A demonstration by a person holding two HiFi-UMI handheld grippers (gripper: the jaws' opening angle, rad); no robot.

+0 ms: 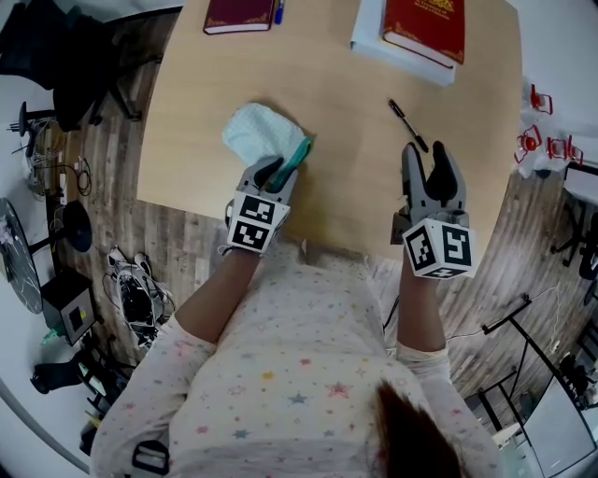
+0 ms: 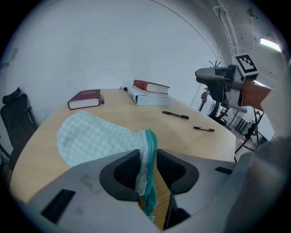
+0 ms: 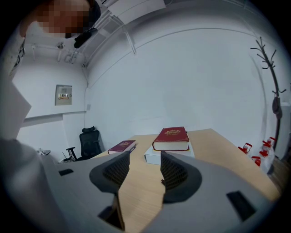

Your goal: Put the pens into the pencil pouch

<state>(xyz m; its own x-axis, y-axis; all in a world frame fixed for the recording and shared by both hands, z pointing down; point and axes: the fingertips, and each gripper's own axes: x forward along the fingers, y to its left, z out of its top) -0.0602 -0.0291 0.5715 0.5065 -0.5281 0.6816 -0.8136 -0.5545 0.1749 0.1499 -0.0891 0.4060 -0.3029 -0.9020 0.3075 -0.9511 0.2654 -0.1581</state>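
Bright, even indoor light; sharp pictures with fisheye-bent, dark-cornered edges.

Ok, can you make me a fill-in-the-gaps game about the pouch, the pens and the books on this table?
The left gripper has its jaws closed on the teal zipper edge of the ___.
The right gripper has ___ between its jaws.
The red book lies on top of a ___ book.
A black pen lies on the bare ___.
Missing words: pencil pouch; nothing; white; table.

head view: steep down over table (image 1: 355, 140) | L+R gripper views: low, close, fwd across it | shared: red book (image 3: 172, 136)
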